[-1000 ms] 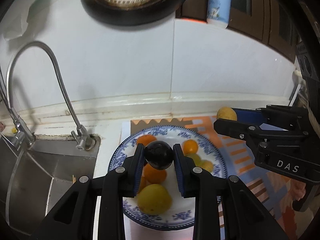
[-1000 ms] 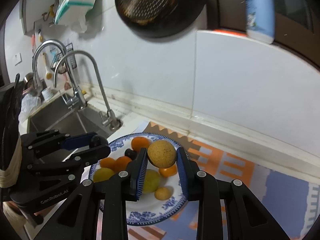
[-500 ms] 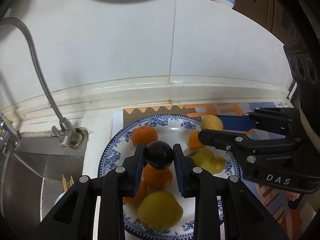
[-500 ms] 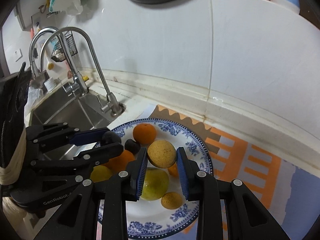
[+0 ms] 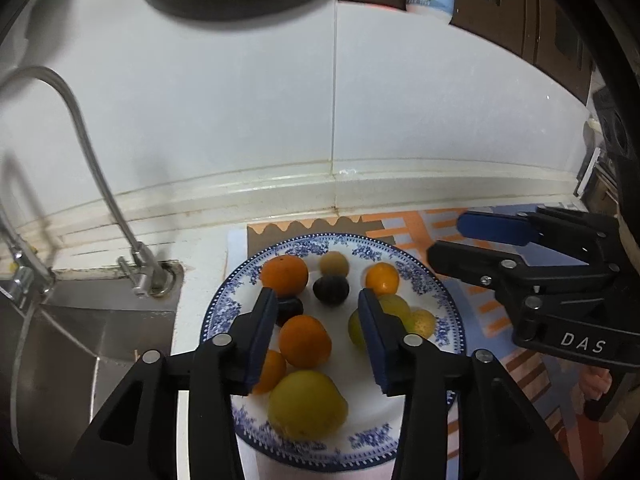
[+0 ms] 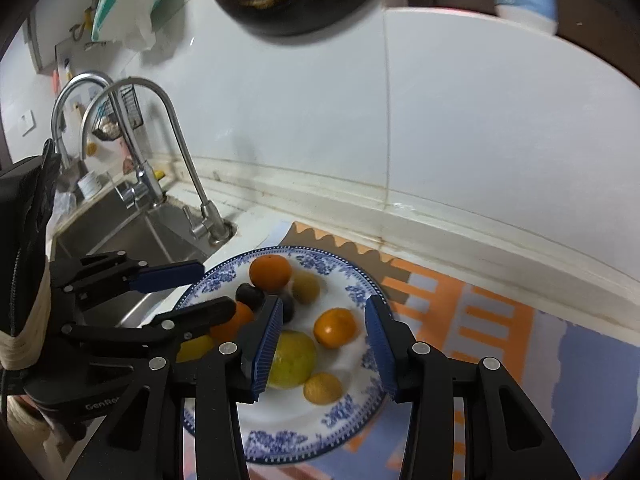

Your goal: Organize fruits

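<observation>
Glazed blue-and-white plate (image 5: 444, 312), round, sits on the worktop (image 5: 200, 264) right of the steel sink (image 5: 80, 344), carrying smooth round fruits: four orange, two dark plums (image 5: 330, 289), several yellow. Left claw (image 5: 318, 316) and right claw (image 6: 324, 334) both gape empty above it.

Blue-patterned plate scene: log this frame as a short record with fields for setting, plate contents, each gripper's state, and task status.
setting: kitchen counter, sink and faucet to the left, patterned mat under the plate
plate: blue-and-white, holds oranges, two dark plums, yellow-green fruits and a small tan fruit
left gripper: open, empty, over the plate
right gripper: open, empty, over the plate
fruit off the plate: none visible
task status: all visible fruit lies on the plate
</observation>
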Tool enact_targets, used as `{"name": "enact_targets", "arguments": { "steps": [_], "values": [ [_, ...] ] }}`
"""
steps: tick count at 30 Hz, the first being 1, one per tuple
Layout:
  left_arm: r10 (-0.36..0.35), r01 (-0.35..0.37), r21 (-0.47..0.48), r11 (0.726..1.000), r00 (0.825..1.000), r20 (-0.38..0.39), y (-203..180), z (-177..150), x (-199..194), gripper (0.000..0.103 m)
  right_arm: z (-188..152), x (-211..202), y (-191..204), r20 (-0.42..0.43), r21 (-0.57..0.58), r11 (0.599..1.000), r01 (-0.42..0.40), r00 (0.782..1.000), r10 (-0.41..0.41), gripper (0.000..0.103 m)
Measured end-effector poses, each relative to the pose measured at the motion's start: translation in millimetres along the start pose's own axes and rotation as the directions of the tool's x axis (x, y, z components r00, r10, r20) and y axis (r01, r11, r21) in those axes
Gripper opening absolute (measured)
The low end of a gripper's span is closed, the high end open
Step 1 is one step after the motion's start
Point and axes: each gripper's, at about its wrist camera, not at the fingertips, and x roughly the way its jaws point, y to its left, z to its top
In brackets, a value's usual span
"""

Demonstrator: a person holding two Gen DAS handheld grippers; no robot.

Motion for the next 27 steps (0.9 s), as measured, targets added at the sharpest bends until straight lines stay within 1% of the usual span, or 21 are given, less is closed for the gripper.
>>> {"name": "enact_targets", "arguments": {
  "steps": [2, 4, 6, 8, 9, 10, 12, 13, 14, 15, 20, 22, 27],
  "values": [
    [0.01, -0.01, -0.015, 1.0, 1.0, 0.02, -3, 0, -13, 0.047, -4, -13, 0, 0.016, 0.011, 1.0, 0.017, 1.0, -0.017, 0.044],
    [0.016, -0.014, -0.028, 1.0, 0.999, 0.037, -7, -1, -26, 0.053, -8, -27, -1, 0.031, 0.028, 0.999, 0.03, 0.999, -0.031, 0.044],
    [0.038, -0.036, -0.049, 0.998, 0.998, 0.057, -11, -2, -43, 0.058, -11, -39, 0, 0.043, 0.038, 0.999, 0.036, 0.998, -0.038, 0.047],
    [0.054, -0.049, -0.068, 0.997, 0.996, 0.07, -14, -3, -57, 0.063, -14, -56, 1, 0.065, 0.049, 0.997, 0.058, 0.996, -0.061, 0.053],
    [0.064, -0.057, -0.082, 0.995, 0.995, 0.078, -16, -4, -66, 0.066, -17, -65, 2, 0.078, 0.055, 0.996, 0.07, 0.994, -0.074, 0.054],
    [0.067, -0.059, -0.086, 0.995, 0.994, 0.091, -19, -6, -74, 0.068, -18, -72, 3, 0.087, 0.061, 0.995, 0.078, 0.993, -0.083, 0.056],
    [0.084, -0.074, -0.092, 0.993, 0.99, 0.113, -24, -9, -90, 0.078, -22, -88, 4, 0.105, 0.081, 0.992, 0.099, 0.989, -0.108, 0.06],
    [0.094, -0.083, -0.092, 0.992, 0.988, 0.121, -27, -10, -96, 0.083, -25, -98, 4, 0.12, 0.096, 0.989, 0.111, 0.985, -0.123, 0.065],
    [0.108, -0.096, -0.091, 0.991, 0.985, 0.132, -31, -13, -105, 0.084, -28, -106, 5, 0.13, 0.107, 0.987, 0.119, 0.983, -0.133, 0.069],
    [0.114, -0.102, -0.09, 0.991, 0.984, 0.137, -34, -15, -111, 0.086, -30, -113, 6, 0.14, 0.117, 0.985, 0.126, 0.98, -0.142, 0.07],
    [0.13, -0.119, -0.078, 0.99, 0.979, 0.159, -47, -28, -138, 0.093, -47, -153, 11, 0.178, 0.169, 0.965, 0.201, 0.957, -0.23, 0.085],
    [0.136, -0.127, -0.063, 0.99, 0.976, 0.171, -53, -35, -149, 0.094, -55, -168, 13, 0.186, 0.18, 0.957, 0.229, 0.947, -0.262, 0.088],
    [0.146, -0.141, -0.038, 0.989, 0.969, 0.197, -66, -47, -168, 0.099, -74, -192, 18, 0.182, 0.189, 0.947, 0.258, 0.939, -0.292, 0.089]
  ]
}}
